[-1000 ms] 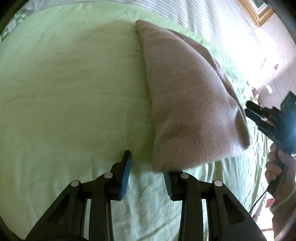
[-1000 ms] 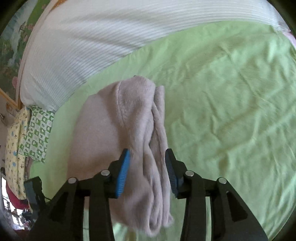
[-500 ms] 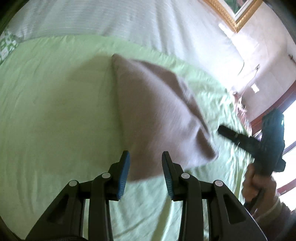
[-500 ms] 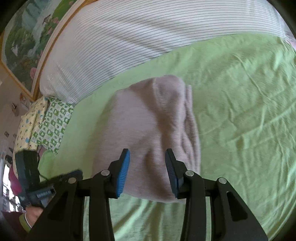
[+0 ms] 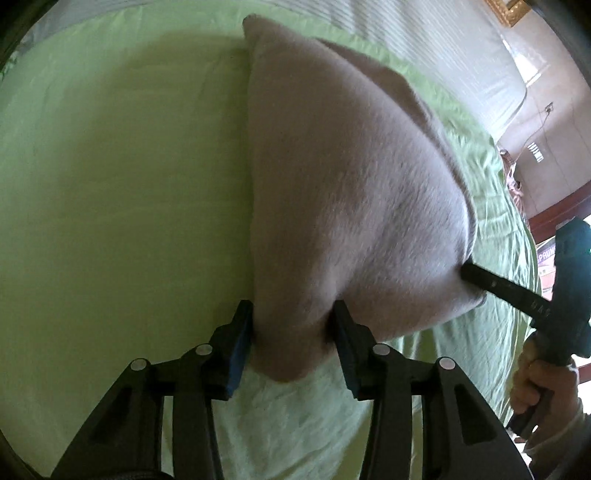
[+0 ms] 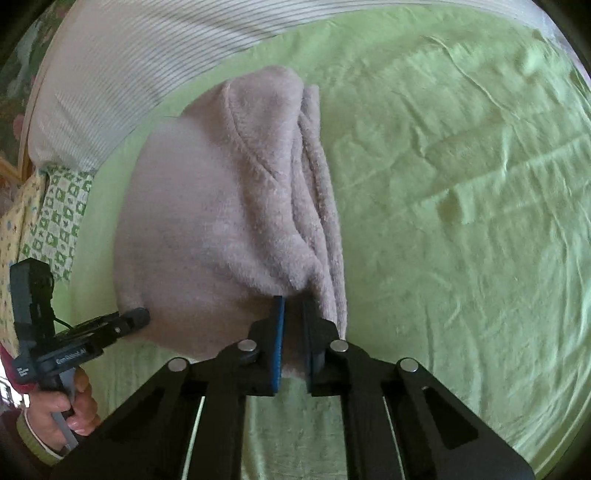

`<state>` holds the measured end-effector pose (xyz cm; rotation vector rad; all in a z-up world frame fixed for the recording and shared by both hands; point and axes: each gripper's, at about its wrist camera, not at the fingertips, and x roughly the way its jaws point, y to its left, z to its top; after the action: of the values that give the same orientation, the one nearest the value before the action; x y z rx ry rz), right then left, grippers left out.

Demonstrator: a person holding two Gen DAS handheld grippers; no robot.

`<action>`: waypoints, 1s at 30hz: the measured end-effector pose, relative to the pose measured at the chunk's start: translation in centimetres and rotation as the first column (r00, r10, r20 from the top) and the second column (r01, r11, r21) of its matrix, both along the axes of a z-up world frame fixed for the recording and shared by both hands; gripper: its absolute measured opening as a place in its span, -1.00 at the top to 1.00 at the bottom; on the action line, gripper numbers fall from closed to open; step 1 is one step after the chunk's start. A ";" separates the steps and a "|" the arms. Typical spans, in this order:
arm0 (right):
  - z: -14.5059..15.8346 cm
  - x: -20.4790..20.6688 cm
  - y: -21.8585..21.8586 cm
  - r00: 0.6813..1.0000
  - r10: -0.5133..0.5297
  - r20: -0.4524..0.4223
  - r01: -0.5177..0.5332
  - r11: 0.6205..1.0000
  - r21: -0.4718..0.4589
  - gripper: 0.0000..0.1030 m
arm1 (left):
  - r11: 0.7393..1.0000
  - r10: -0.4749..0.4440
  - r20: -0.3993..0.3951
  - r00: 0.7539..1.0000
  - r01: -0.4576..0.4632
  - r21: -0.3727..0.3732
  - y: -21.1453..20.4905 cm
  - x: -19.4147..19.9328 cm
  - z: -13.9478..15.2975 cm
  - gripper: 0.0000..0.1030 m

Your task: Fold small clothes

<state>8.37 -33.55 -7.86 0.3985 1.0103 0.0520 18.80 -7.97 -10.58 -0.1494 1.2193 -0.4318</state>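
Note:
A mauve fleece garment (image 5: 332, 166) lies folded on the green sheet (image 5: 110, 184). My left gripper (image 5: 291, 332) straddles its near left corner. The jaws are opening, with the fabric filling the gap between the blue pads. In the right wrist view the same garment (image 6: 207, 221) shows layered edges along its right side. My right gripper (image 6: 291, 325) is shut on its near right edge, pads almost together with fleece pinched between them. Each gripper shows in the other's view: the right gripper (image 5: 517, 291) at the garment's far corner, the left gripper (image 6: 133, 319) at its left corner.
A white striped cover (image 6: 129, 66) runs along the far side of the bed. A green-and-yellow patterned cloth (image 6: 55, 206) lies at the left edge. Wrinkled green sheet (image 6: 461, 221) stretches to the right of the garment. A gilt picture frame (image 5: 506, 11) hangs on the wall.
My left gripper moved onto the garment's near corner, which now sits between its jaws. My right gripper sank and shut on the near right edge.

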 end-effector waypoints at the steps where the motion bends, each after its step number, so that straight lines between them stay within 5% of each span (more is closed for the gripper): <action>1: 0.0 0.0 0.3 1.000 0.010 -0.001 -0.010 1.000 -0.016 0.85 | 1.000 0.000 0.000 1.000 0.000 -0.006 0.1 0.1 0.0 0.12; 6: 1.9 -0.3 0.2 0.999 0.016 0.040 -0.017 1.000 0.027 0.77 | 0.998 0.004 0.007 1.000 -0.004 -0.056 1.6 -0.2 1.8 0.04; 9: 4.1 0.1 -0.2 0.994 0.002 0.107 -0.005 0.999 0.032 0.69 | 0.996 0.035 0.028 0.999 -0.032 -0.087 3.0 0.2 3.6 -0.19; 11: 5.1 1.1 -0.5 0.992 -0.017 0.125 0.012 0.999 0.041 0.05 | 0.990 0.071 0.028 0.997 -0.067 -0.127 3.7 1.0 4.5 -0.30; 12: 5.5 1.7 -0.6 0.990 -0.021 0.141 0.014 0.999 0.048 -0.06 | 0.984 0.091 0.021 0.996 -0.086 -0.153 4.1 1.7 4.8 -0.30; 23: 4.9 8.5 -1.3 0.989 -0.047 0.140 0.040 0.998 0.053 -0.09 | 0.967 0.156 -0.041 0.987 -0.161 -0.196 1.7 8.4 4.4 -0.39; 30: 2.5 11.4 -1.8 0.996 -0.041 0.079 0.045 0.998 -0.046 -0.08 | 0.970 0.167 -0.035 0.985 -0.171 -0.172 0.6 10.8 2.8 -0.55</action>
<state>19.74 -35.37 -5.32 0.3720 0.9236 0.0047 29.59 -7.35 -7.73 -0.4063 1.1774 -0.3885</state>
